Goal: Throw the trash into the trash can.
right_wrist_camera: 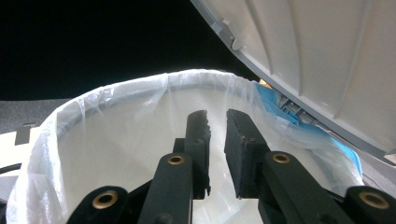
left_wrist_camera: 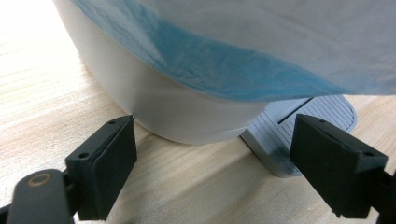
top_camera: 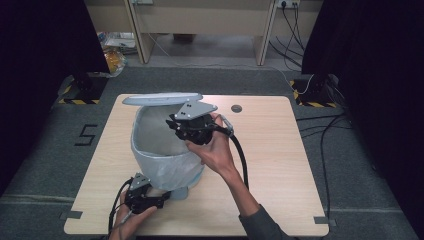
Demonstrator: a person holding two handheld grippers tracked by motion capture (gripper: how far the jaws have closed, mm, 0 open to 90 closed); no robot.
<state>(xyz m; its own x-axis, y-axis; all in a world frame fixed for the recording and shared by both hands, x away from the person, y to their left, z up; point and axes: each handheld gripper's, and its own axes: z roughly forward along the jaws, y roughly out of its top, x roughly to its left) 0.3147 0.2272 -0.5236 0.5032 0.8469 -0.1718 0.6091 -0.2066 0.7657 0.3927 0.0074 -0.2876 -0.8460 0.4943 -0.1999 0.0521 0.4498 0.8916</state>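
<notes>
A pedal bin (top_camera: 165, 155) lined with a thin, slippery plastic bag (right_wrist_camera: 93, 121) stands at the near left of the table (top_camera: 280, 150), lid (top_camera: 160, 98) raised. The left gripper (left_wrist_camera: 212, 163), jaws wide and empty, sits by the foot pedal (left_wrist_camera: 299, 126); the right gripper (right_wrist_camera: 217, 116), jaws nearly together and empty, hangs over the bin's mouth. The bin looks light and stiff, best held by its rigid rim, since the bag would probably tear or slip

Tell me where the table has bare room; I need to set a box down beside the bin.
The table is bare right of the bin, out to its right edge, and along the far-left strip. It is crowded at the bin's near foot, around the pedal and left gripper.
</notes>
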